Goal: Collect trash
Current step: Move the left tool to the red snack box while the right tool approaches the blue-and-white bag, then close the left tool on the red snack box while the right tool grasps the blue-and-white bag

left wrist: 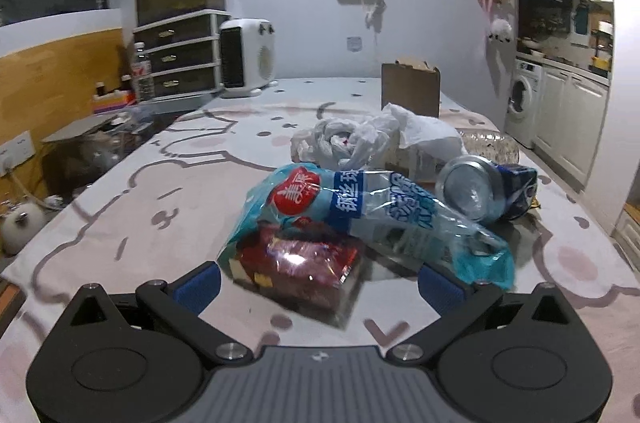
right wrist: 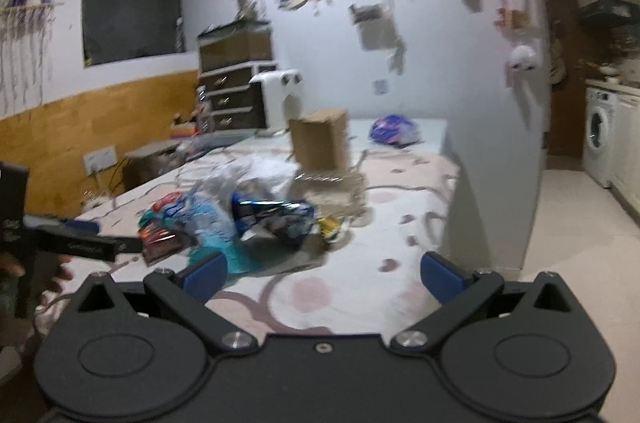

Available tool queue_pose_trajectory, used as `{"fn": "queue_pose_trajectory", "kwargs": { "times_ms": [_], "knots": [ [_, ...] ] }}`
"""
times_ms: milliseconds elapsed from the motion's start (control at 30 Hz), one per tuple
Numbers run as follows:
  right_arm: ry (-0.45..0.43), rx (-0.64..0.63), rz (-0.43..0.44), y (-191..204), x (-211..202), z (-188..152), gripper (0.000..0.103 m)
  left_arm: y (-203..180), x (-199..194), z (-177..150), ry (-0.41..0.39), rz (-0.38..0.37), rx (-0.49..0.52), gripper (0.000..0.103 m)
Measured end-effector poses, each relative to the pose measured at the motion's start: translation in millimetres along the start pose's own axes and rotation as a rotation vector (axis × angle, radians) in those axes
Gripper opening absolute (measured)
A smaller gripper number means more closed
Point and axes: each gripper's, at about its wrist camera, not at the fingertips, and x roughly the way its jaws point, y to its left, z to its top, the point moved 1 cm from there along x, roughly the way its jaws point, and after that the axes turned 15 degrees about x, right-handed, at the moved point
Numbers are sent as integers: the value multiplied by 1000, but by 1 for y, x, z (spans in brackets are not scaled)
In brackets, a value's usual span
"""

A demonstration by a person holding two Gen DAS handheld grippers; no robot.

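Two views give you different things. Your left tool (left wrist: 318,281), fingers spread wide, sits right at the trash pile: a blue plastic wrapper (left wrist: 360,211) lies draped over a red packet (left wrist: 296,263), its long axis slanting from upper left down toward the right finger, with a crushed can (left wrist: 486,189) just beside it, its round end facing the camera. White plastic bags (left wrist: 360,139) sit behind. Your right tool (right wrist: 322,273), also spread and holding nothing, hangs farther back and blurred; only it shows the tabletop (right wrist: 400,223) edge dropping to open floor (right wrist: 560,215) on the right, a purple bag (right wrist: 394,129) near the far corner, and the brown cardboard box (right wrist: 320,139).
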Motion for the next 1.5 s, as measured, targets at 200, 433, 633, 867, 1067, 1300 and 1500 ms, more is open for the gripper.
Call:
{"fn": "queue_pose_trajectory", "kwargs": {
  "times_ms": [200,433,633,867,1067,1300,1500],
  "knots": [
    [46,-29,39,24,24,4,103,12,42,0,64,-106,73,103],
    [118,-64,90,39,51,13,103,27,74,-4,110,-126,80,103],
    [219,-105,129,55,96,11,103,30,78,-6,107,-153,42,103],
    [262,-109,188,72,139,5,92,29,73,-6,105,-134,32,103],
    [288,-118,171,81,166,-1,73,18,59,-6,54,-117,49,94],
    [293,-117,186,79,164,-13,43,16,55,-6,48,-88,27,92],
    [279,-92,180,73,142,-17,33,13,47,-10,57,-102,-49,92]
  ]
}}
